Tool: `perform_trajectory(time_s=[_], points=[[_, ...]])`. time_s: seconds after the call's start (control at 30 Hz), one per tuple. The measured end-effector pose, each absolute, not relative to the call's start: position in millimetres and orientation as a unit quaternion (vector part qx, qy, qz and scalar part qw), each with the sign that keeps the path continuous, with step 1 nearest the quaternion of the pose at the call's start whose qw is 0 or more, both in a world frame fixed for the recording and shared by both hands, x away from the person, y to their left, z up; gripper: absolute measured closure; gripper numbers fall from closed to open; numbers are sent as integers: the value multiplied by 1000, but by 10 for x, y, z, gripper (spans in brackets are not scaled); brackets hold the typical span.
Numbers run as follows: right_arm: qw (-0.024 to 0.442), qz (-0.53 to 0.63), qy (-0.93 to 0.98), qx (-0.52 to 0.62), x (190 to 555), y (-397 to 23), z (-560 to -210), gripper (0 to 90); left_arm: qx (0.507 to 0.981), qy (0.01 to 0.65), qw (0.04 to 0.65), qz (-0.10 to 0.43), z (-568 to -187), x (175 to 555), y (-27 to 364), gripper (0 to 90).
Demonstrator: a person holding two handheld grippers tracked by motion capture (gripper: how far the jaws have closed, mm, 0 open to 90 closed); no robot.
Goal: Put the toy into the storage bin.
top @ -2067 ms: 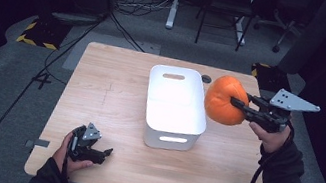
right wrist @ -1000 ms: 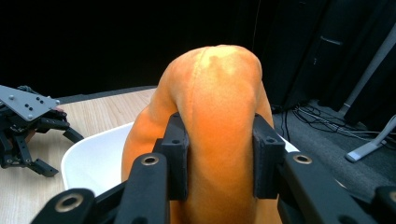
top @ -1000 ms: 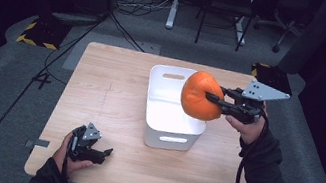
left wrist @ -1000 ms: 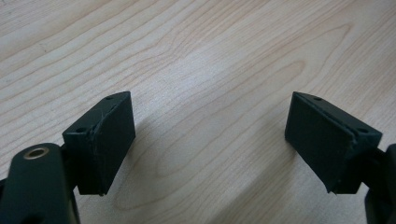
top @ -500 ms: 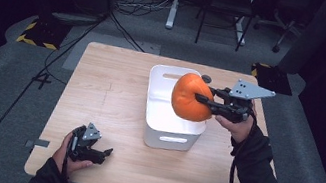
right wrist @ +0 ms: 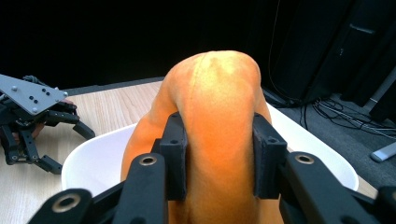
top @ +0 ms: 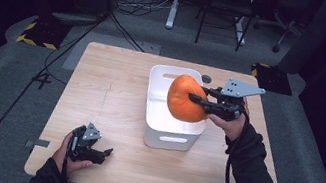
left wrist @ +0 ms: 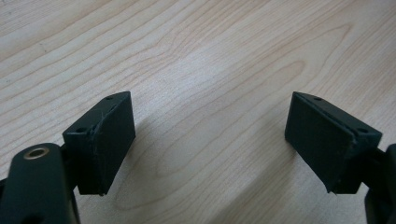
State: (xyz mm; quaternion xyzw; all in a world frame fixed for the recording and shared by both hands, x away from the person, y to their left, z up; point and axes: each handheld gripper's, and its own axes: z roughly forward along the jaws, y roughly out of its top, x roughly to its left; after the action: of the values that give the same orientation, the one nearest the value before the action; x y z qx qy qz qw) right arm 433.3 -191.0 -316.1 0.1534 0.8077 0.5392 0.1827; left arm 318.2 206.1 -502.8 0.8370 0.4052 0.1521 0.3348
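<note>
An orange pumpkin [top: 185, 98] hangs above the open top of a white tub [top: 156, 117] in the middle of the table. My right gripper [top: 194, 98] is shut on the pumpkin from the tub's right side. In the right gripper view the two black jaws squeeze the pumpkin [right wrist: 215, 126] over the white tub [right wrist: 93, 161]. My left gripper [top: 107, 153] rests open on the table's front left corner, held by a hand. In the left gripper view my left gripper [left wrist: 210, 135] has its jaws wide apart over bare wood.
The wooden table [top: 111, 87] stands on grey carpet. A small dark disc [top: 206, 79] lies on the table behind the tub. Cables, a desk frame and a chair stand on the floor beyond the far edge.
My right gripper has carried the pumpkin leftward from beside the tub's right side to above its opening. The left gripper has not moved.
</note>
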Motion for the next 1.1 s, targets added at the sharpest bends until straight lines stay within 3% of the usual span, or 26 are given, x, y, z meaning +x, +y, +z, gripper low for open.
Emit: perform_trajectory(time_s=[0.47, 1.1], points=[[173, 540, 811, 147, 4338, -1761, -3199, 637, 836, 406, 336, 151, -5030, 3179, 2062, 168], [150, 507, 835, 152, 4358, -1699, -3530, 624, 836, 406, 336, 151, -5029, 3178, 2061, 168]])
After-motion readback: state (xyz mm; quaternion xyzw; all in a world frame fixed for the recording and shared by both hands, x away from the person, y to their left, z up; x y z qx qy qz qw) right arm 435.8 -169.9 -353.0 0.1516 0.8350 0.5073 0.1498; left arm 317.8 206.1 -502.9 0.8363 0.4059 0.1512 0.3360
